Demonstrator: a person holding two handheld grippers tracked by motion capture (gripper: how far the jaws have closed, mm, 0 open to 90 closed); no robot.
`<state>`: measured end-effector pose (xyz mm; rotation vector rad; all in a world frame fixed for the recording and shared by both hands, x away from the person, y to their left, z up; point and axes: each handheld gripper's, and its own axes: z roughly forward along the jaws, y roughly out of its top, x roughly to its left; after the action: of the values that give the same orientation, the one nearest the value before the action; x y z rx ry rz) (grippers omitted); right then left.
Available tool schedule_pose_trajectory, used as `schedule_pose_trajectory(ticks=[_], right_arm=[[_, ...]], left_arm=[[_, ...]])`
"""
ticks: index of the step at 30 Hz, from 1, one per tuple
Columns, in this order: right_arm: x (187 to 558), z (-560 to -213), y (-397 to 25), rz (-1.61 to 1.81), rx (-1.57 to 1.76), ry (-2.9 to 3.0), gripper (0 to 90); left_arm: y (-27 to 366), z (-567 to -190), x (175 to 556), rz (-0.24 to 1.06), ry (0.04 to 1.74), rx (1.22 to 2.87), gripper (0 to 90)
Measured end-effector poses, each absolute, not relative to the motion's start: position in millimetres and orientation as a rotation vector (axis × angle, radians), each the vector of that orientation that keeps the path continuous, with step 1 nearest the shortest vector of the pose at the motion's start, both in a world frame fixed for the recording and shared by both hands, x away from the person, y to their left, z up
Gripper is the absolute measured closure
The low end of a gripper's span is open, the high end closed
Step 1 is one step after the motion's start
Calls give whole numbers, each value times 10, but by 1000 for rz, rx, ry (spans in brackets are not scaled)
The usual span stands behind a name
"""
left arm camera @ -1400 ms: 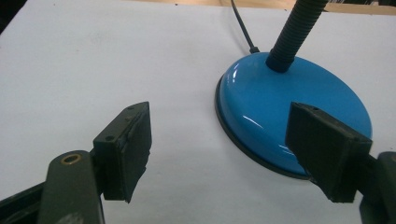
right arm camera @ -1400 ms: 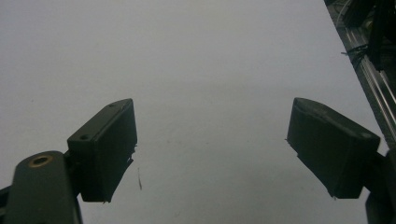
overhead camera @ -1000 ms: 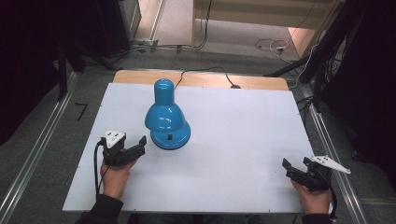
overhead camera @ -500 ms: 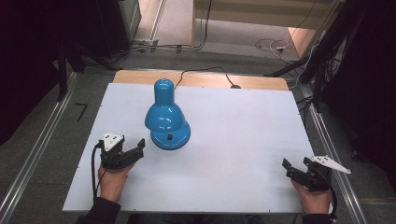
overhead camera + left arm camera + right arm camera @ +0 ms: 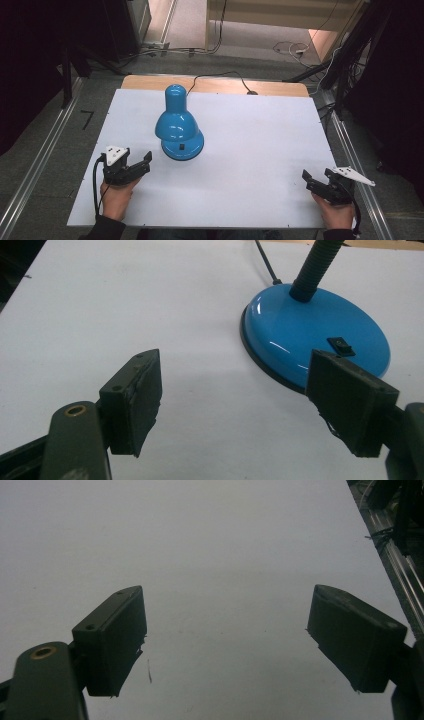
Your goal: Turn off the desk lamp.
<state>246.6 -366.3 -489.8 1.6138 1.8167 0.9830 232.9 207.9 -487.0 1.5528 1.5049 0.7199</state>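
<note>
Standing on the flat white table top, left of centre, a glossy blue desk lamp rests on its round base with the shade bent over it. Near its near-left side, the left gripper hovers with jaws spread wide, empty. At the near-right corner, well apart, the right gripper also gapes wide, holding nothing.

The place looked like a lab or recording rig rather than a home. A white board lay over a wooden tabletop, flanked by aluminium rails on a grey floor. Loose cables trailed across the floor beyond, and dark, possibly curtained, surroundings closed in the sides.
</note>
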Motion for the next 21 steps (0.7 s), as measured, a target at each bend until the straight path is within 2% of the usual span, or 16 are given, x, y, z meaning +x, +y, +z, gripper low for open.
schedule_pose_trajectory(ticks=[21], right_arm=[[2470,-4905,-3658,975,1621,1816,144]], left_arm=[[2223,-4880,2214,718,1533,1542,231]])
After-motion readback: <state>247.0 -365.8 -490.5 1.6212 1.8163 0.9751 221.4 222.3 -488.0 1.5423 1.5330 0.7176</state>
